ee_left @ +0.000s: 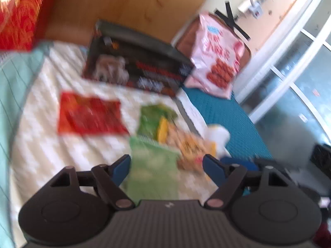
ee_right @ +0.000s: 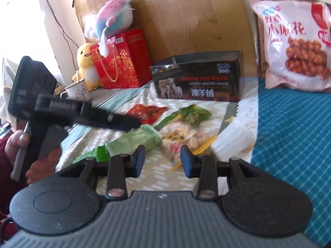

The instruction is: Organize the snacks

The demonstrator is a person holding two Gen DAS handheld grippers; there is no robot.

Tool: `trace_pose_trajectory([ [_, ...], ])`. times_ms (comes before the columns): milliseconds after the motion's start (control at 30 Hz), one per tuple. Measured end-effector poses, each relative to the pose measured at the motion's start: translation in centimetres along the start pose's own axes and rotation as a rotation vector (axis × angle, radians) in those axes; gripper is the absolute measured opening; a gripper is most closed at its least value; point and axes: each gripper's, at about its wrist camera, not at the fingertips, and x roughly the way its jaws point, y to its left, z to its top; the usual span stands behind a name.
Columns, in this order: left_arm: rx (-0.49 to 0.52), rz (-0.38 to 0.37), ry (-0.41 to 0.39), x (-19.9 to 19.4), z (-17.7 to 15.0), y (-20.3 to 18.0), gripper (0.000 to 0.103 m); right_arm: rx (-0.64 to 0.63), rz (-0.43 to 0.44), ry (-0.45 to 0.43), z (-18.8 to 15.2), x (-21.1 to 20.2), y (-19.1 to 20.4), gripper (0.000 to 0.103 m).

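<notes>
**Light, crinkly packets spread on a bed, both sets of jaws open**

Bedding in a pale cream check (ee_right: 182, 101) carries the snacks, with a wooden headboard behind and a teal blanket (ee_right: 289, 134) along the right side.

Going left to right in the right wrist view: the left gripper (ee_right: 132, 122) hangs just above the packets, its jaws parted and holding nothing, as the blurred left wrist view confirms. Past it lies a flat red packet (ee_right: 148, 112), long axis running left to right. Next is a pale green pouch (ee_right: 134, 142), slanting from near left to far right, its twisted end nearest the camera. Above it sits a darker green packet (ee_right: 190, 113) on a similar slant, overlapping a clear bag of pale snack pieces (ee_right: 182, 136). A white tub-like object (ee_right: 231, 144) rests just beside that bag. Behind them a black carton (ee_right: 198, 80) stands on its long edge, and a pink bag of fried dough twists (ee_right: 293, 41) leans upright at far right.

The right gripper (ee_right: 162, 161) also stands open and empty, nearest the clear bag.

These film packets look light, soft and slippery; contents likely crush, so pinching a sealed edge or corner seems safest. The carton looks stiff and heavier, better taken across its narrow thickness.
</notes>
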Motion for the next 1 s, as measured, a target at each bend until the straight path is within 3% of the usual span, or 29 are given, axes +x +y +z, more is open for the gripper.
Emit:
trace_pose_trajectory([
  [133, 0.110, -0.142, 0.075, 0.2, -2.0, -2.2, 0.077, 0.035, -0.012, -0.026, 0.1, -0.6, -1.5, 0.041],
  [267, 0.216, -0.196, 0.071, -1.2, -1.9, -3.7, 0.079, 0.070, -0.035, -0.033, -0.1, -1.2, -2.3, 0.041],
  [400, 0.110, -0.204, -0.028, -3.1, 0.9, -2.0, 0.086, 0.086, -0.025, -0.023, -0.6, -1.4, -2.5, 0.041],
  [467, 0.048, -0.165, -0.039, -2.7, 2.5, -1.1, 0.085, 0.089, -0.025, -0.010, -0.8, -1.0, -2.3, 0.041],
  [567, 0.008, -0.114, 0.001, -0.5, 4.0, -0.1, 0.082, 0.091, -0.024, 0.019, -1.0, 0.0, -2.3, 0.041],
  [700, -0.046, -0.132, 0.095, 3.3, 3.9, 1.0, 0.079, 0.093, -0.007, 0.051, -1.1, 1.2, -2.3, 0.040],
  [767, -0.044, -0.153, 0.085, 4.0, 3.5, 1.3, 0.074, 0.101, 0.013, 0.054, -1.1, 2.0, -2.3, 0.034],
  [800, -0.052, -0.156, 0.085, 4.0, 3.4, 1.3, 0.072, 0.100, 0.027, 0.057, -1.0, 2.3, -2.1, 0.025],
  [900, -0.058, -0.167, 0.049, 2.4, 3.5, 1.1, 0.072, 0.016, -0.015, 0.038, -0.3, 2.7, -0.9, 0.020],
  [1000, -0.037, -0.169, -0.025, 0.3, 4.7, 0.5, 0.072, -0.008, 0.010, -0.010, 1.1, 2.6, -0.5, 0.017],
])
